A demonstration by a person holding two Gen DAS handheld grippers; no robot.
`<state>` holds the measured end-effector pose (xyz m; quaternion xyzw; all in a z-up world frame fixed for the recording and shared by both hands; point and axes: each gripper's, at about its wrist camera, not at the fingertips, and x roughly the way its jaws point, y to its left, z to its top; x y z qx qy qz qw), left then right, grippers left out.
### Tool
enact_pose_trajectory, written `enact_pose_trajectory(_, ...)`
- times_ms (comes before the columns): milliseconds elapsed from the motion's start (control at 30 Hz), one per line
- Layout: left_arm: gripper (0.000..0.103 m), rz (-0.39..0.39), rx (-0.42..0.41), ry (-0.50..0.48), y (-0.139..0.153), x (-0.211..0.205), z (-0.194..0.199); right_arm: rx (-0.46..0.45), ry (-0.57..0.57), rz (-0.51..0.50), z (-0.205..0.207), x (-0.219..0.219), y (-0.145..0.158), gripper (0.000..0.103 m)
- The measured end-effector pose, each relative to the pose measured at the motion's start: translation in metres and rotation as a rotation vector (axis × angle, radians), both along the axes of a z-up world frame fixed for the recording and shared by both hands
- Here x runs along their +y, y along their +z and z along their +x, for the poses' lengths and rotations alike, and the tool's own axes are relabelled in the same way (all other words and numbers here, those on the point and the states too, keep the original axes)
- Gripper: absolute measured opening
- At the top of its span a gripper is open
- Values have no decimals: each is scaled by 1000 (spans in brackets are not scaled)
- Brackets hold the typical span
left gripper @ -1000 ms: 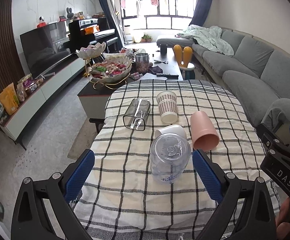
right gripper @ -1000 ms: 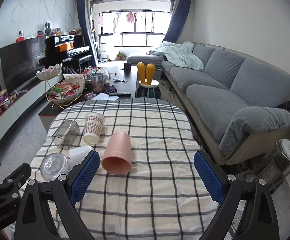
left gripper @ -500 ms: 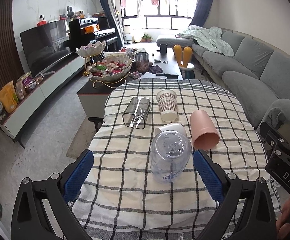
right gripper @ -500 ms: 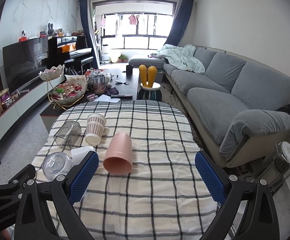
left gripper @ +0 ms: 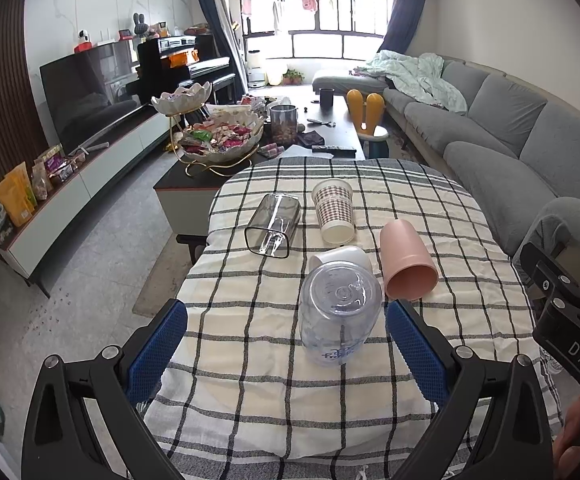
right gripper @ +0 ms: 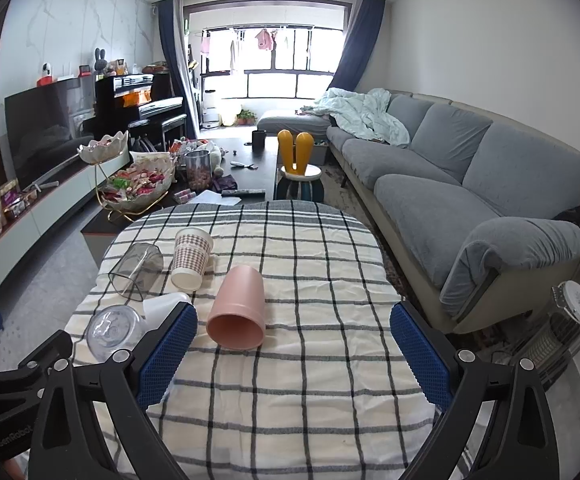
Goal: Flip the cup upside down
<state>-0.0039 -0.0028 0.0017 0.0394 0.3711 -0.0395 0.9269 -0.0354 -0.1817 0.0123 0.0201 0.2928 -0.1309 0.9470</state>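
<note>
My left gripper is wide open and holds nothing. The clear plastic cup stands upside down on the checked surface between its fingers, bottom up. My right gripper is wide open too (nothing in it). The pink cup lies on its side, mouth toward me.

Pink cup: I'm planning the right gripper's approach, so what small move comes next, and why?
Probably shift the right gripper left and forward: its jaws are open and empty, and the pink cup lies on its side just ahead, nearer the left finger.
</note>
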Motion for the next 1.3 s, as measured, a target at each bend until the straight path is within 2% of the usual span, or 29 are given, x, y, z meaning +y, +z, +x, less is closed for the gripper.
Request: enact_pose_trajectory(1300, 103, -3, -11, 3, 6, -1, -2, 0, -2, 3, -1, 2, 0, 97)
